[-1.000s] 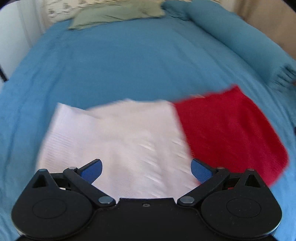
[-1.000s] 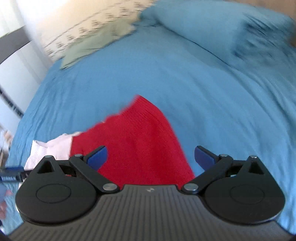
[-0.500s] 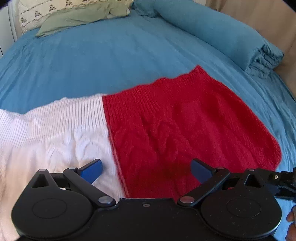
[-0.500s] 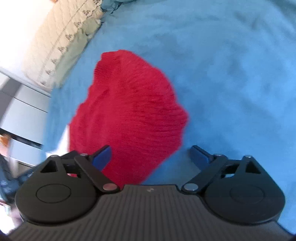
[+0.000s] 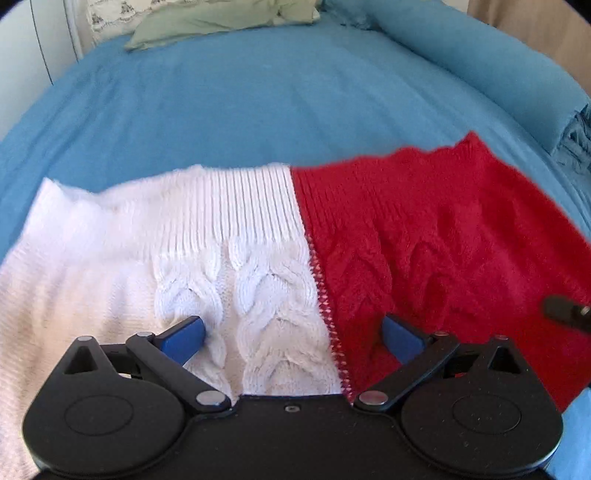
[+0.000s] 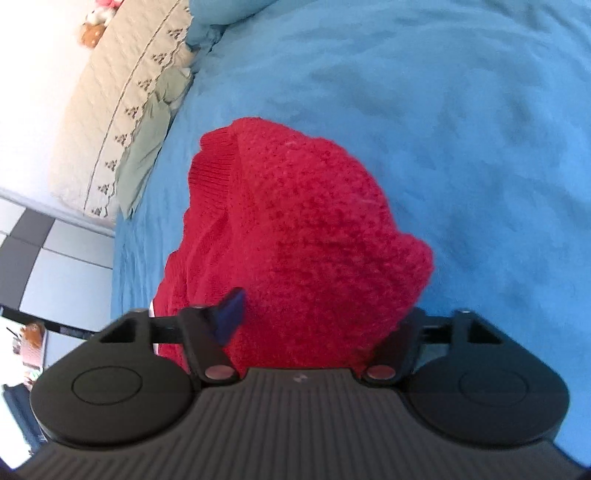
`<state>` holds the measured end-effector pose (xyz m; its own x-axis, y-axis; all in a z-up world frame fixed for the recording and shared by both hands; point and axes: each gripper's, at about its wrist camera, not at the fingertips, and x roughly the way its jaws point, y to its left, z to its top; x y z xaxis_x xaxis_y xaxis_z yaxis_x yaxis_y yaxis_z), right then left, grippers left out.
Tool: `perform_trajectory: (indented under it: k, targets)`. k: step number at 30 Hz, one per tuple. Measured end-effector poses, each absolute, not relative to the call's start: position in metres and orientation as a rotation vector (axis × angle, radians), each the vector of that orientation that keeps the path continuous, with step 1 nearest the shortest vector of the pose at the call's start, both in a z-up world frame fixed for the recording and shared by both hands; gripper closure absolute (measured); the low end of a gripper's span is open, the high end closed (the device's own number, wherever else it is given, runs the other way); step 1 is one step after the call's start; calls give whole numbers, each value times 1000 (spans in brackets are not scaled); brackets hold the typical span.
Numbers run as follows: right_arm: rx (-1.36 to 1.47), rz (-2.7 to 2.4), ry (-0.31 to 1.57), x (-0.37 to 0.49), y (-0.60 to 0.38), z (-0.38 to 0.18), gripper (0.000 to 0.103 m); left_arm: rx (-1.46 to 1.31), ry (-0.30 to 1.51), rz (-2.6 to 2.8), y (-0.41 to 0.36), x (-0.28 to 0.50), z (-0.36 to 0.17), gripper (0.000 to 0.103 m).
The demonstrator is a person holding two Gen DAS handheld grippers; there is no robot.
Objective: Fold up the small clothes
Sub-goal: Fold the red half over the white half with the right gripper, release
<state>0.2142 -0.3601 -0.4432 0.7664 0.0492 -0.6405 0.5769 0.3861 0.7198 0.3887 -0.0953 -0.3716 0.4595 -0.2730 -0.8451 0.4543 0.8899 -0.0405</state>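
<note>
A small cable-knit garment, half white (image 5: 155, 251) and half red (image 5: 436, 236), lies flat on the blue bedspread (image 5: 240, 99). My left gripper (image 5: 293, 334) is open low over its near edge, its blue pads either side of the white-red seam. In the right wrist view the red half (image 6: 303, 236) bulges up between the fingers of my right gripper (image 6: 314, 314). The left blue pad (image 6: 231, 310) shows against the knit; the right finger is hidden under the red fabric. The right gripper's tip (image 5: 565, 310) shows at the right edge of the left wrist view.
A rolled blue blanket (image 5: 498, 70) lies along the bed's right side. A green cloth (image 5: 221, 20) and a cream embroidered pillow (image 6: 114, 110) are at the head of the bed. The floor (image 6: 44, 266) lies beyond the bed's left edge.
My left gripper has shifted left, so its jaws now straddle the seam. My right gripper has moved in onto the red edge, its jaws have narrowed and red fabric now covers the right finger.
</note>
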Motion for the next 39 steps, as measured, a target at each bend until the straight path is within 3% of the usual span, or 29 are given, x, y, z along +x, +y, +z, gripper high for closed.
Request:
perform_trajectory:
  k: [7, 13, 17, 23, 31, 35, 37, 39]
  targets:
    - [1039, -290, 548, 229, -345, -389, 47, 146, 1027, -431, -85, 399, -348, 1]
    - [817, -50, 443, 289, -298, -302, 60, 45, 960, -389, -21, 406, -302, 1]
    - [673, 150, 463, 344, -232, -264, 62, -16, 929, -331, 38, 409, -281, 1]
    - [488, 488, 556, 380, -112, -275, 64, -37, 946, -185, 120, 398, -296, 1]
    - [367, 647, 832, 388, -20, -372, 65, -83, 1067, -84, 191, 362, -350, 1]
    - [323, 664, 843, 394, -14, -372, 59, -111, 1063, -59, 204, 350, -343, 1]
    - [320, 691, 840, 404, -13, -362, 39, -100, 1039, -52, 206, 347, -330, 1]
    - [337, 701, 818, 403, -20, -340, 26, -51, 990, -52, 204, 340, -307, 1]
